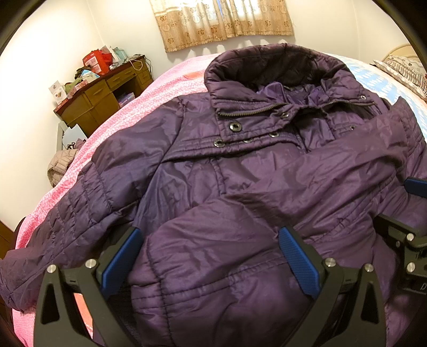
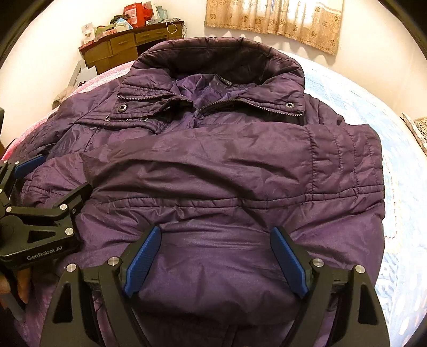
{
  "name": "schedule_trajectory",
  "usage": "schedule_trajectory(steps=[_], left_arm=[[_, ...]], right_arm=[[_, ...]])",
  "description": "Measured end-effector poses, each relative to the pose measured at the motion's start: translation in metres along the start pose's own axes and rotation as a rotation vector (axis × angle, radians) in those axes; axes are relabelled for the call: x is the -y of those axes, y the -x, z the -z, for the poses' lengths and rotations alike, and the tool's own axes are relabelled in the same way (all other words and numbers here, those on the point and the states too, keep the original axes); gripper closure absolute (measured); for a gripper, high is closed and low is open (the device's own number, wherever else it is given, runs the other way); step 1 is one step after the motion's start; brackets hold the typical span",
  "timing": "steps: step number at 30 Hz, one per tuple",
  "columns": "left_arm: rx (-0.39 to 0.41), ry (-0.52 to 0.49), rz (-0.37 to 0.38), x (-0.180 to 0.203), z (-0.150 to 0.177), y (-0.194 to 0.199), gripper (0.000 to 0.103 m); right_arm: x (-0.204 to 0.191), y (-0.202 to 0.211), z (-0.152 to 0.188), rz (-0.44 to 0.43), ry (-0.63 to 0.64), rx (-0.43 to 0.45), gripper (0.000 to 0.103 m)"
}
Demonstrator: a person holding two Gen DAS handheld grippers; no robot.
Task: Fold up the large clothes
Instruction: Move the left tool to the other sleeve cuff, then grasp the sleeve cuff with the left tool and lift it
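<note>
Right wrist view: right gripper (image 2: 214,256) fingers spread wide over purple jacket (image 2: 213,165).

A wooden desk (image 1: 106,93) stands at 10 o'clock against the white wall, its top crowded with red boxes (image 1: 96,61) and papers. A beige patterned curtain (image 1: 221,21) hangs at 12 o'clock. Pink bedding (image 1: 165,88) meets a pale blue sheet (image 2: 373,128) toward 3 o'clock, beside 1 patterned pillow (image 1: 405,69).
</note>
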State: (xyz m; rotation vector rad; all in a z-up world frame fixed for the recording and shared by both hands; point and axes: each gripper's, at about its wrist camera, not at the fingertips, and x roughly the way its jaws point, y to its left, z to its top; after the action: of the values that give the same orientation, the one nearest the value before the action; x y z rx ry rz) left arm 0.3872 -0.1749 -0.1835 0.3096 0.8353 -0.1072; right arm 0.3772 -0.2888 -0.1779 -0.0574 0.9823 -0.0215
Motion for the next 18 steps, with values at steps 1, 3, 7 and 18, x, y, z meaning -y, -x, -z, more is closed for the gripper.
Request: schedule_trajectory(steps=[1, 3, 7, 18], left_arm=[[-0.001, 0.006, 0.011, -0.001, 0.0, 0.001, 0.0], [0.002, 0.003, 0.047, -0.008, -0.001, 0.011, 0.0], [0.087, -0.018, 0.068, -0.031, 0.014, 0.055, 0.0], [0.024, 0.482, -0.041, -0.25, 0.129, 0.124, 0.0]], right_arm=[[-0.002, 0.003, -0.003, 0.031, 0.001, 0.001, 0.018], [-0.011, 0.03, 0.0, 0.138, -0.025, 0.064, 0.018], [-0.045, 0.075, 0.022, -0.035, -0.01, 0.196, 0.017], [-0.115, 0.056, 0.066, 0.063, 0.24, 0.212, 0.017]])
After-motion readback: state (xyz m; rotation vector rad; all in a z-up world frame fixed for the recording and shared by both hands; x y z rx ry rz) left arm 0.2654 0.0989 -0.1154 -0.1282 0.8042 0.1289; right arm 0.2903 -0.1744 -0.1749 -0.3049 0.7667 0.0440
